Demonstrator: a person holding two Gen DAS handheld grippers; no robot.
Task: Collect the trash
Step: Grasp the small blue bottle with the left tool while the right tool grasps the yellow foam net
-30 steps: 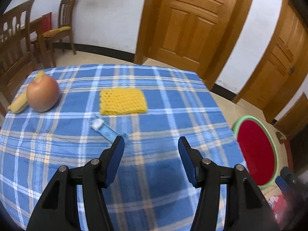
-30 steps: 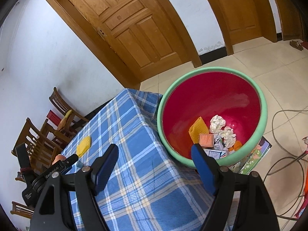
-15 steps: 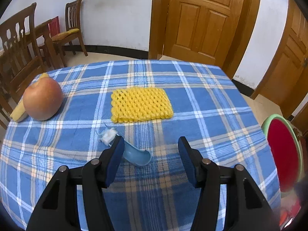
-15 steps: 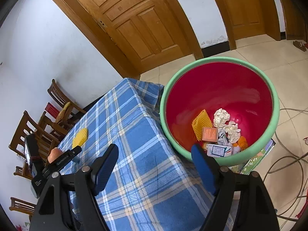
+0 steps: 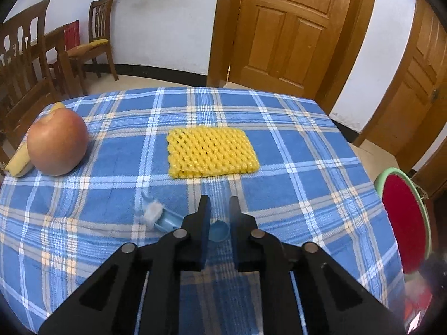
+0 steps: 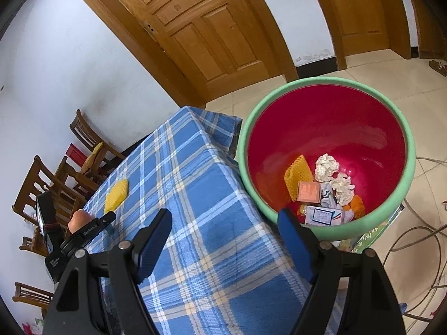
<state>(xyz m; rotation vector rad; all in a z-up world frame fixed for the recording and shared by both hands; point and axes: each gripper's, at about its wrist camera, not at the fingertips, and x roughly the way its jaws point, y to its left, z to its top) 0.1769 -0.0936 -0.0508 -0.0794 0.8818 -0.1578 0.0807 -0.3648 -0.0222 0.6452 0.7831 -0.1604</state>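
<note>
A small light-blue plastic scrap (image 5: 167, 220) with a white tuft at its left end lies on the blue plaid tablecloth (image 5: 293, 167). My left gripper (image 5: 220, 199) has its jaws closing tight on the scrap's round right end, and it reads as shut on it. A yellow foam net (image 5: 211, 152) lies flat just beyond. From the right wrist view, my right gripper (image 6: 223, 215) hangs open and empty over the table's near corner. Beside it stands the red bin with a green rim (image 6: 242, 150). Inside lie crumpled paper, small boxes and another yellow net.
An apple (image 5: 57, 142) and a yellow banana-like piece (image 5: 18, 162) sit at the table's left edge. Wooden chairs (image 5: 95, 36) stand behind the table, wooden doors (image 5: 287, 28) beyond. The bin's rim (image 5: 391, 171) shows past the right edge. Cables (image 6: 419, 240) lie on the floor.
My left gripper moved forward and down over the blue scrap and its jaws went from wide apart to closed on it. The right gripper stayed open above the bin's edge.
</note>
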